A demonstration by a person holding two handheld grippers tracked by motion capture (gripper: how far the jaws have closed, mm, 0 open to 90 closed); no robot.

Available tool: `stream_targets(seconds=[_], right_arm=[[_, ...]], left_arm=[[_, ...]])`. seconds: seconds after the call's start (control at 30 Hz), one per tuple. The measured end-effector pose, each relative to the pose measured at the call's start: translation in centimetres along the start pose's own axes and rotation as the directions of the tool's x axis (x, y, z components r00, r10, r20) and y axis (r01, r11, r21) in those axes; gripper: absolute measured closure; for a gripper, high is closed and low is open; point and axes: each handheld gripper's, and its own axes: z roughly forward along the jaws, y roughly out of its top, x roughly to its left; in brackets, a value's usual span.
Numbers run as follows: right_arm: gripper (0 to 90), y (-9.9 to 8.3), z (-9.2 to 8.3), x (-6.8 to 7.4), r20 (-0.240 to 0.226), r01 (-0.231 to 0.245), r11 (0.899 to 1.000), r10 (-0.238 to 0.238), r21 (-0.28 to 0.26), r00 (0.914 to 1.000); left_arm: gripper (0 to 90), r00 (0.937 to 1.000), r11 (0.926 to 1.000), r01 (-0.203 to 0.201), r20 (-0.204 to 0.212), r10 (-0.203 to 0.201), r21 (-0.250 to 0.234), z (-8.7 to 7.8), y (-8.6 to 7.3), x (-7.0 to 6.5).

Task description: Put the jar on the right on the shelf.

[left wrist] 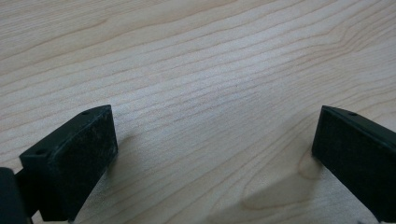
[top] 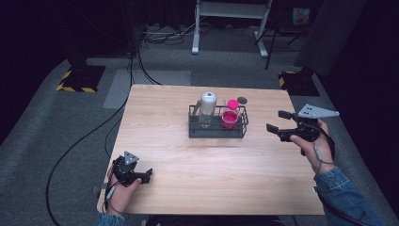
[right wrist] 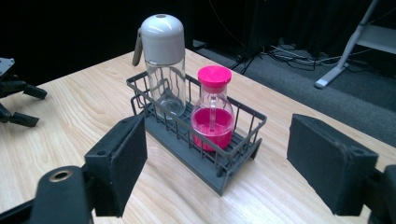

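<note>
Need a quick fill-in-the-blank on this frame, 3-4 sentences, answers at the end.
1. The wire rack holds ____ bottles.
2. The clear bottle has a grey cap, and the bottle beside it has a ____ cap.
3. The jaws of the right hand-held gripper stand ____, pointing toward the rack.
4. The left hand-held gripper sits low over the bare ____, holding nothing.

Missing words: two; pink; open; table
</note>
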Motion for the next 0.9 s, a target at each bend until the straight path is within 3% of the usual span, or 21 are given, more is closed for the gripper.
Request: stream_targets(seconds=[0.9], right_arm=[[20.1, -4.0, -4.6, -0.3, 0.05, -0.046, 0.999, 0.046, 0.006, 0.9977]], left_arm=[[0.2, 1.0, 1.0, 0.0, 0.0, 0.0, 0.0, 0.0, 0.0, 0.0]])
